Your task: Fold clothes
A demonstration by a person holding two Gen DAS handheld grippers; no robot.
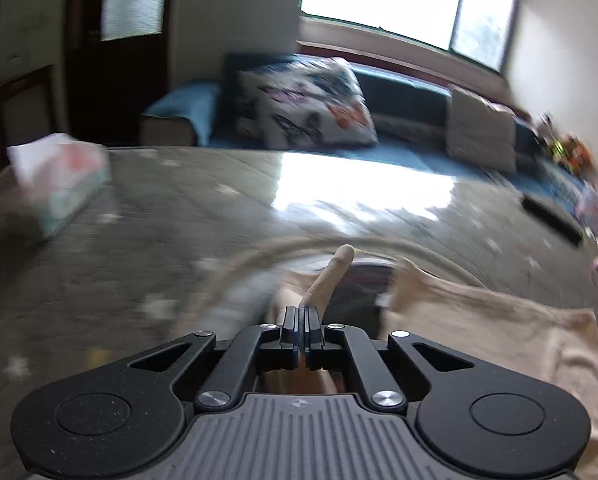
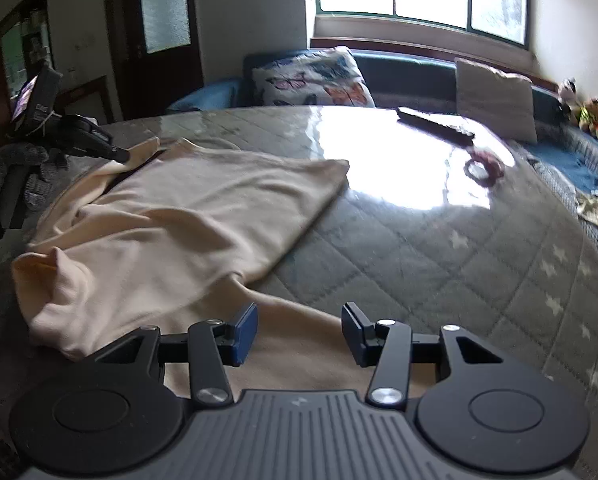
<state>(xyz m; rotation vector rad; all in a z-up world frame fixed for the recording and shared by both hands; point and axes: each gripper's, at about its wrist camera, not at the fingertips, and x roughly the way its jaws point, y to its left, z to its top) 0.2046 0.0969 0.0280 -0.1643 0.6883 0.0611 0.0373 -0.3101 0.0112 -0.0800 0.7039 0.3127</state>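
A cream garment (image 2: 187, 216) lies rumpled on a grey quilted table cover (image 2: 439, 264). My left gripper (image 1: 303, 320) is shut on a fold of the cream garment (image 1: 479, 320), and a pinched strip of it sticks up past the fingertips. In the right wrist view the left gripper (image 2: 119, 154) holds the garment's far left corner, raised off the table. My right gripper (image 2: 299, 332) is open and empty, just above the garment's near edge.
A tissue box (image 1: 59, 184) stands at the table's far left. A dark remote (image 2: 435, 122) and a pink ring (image 2: 485, 168) lie at the far right. A sofa with cushions (image 2: 315, 78) is behind the table, under a bright window.
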